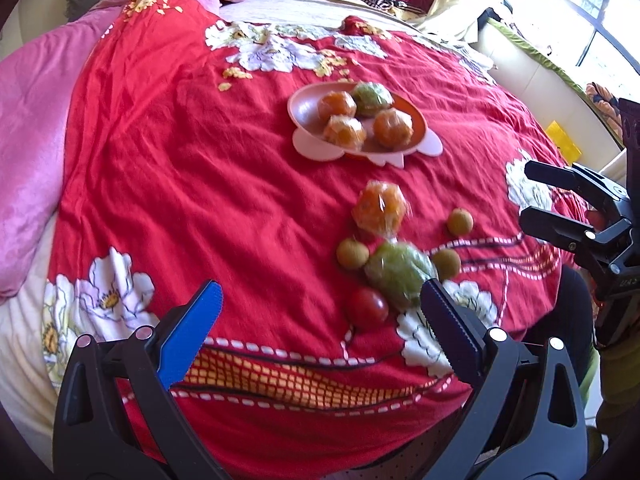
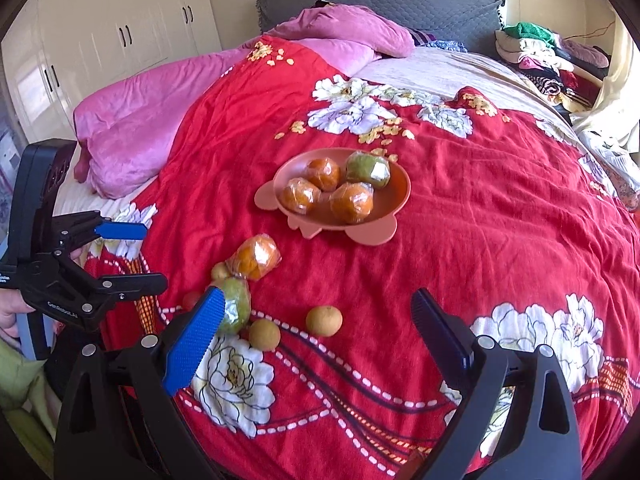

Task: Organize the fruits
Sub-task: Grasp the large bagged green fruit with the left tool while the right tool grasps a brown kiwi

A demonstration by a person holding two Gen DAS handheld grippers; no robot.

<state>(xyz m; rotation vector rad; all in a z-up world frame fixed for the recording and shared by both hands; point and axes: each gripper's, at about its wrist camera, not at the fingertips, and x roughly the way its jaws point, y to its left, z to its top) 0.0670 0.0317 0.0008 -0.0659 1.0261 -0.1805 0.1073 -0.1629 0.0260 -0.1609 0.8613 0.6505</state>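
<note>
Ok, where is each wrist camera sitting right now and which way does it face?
Left wrist: low at the bed's near edge, facing up the red bedspread toward the pink plate; left gripper open in front, right gripper at right.
Right wrist: just right of it, facing the headboard; right gripper open, left gripper at left.
Shared: the plate with four wrapped fruits, and the loose wrapped orange and green fruit.

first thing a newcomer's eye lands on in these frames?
The bright red floral bedspread fills both views. At its middle sits a pink plate holding four wrapped fruits, with more loose fruit scattered nearer the camera. Both the left gripper and right gripper are open and empty above the bed.
</note>
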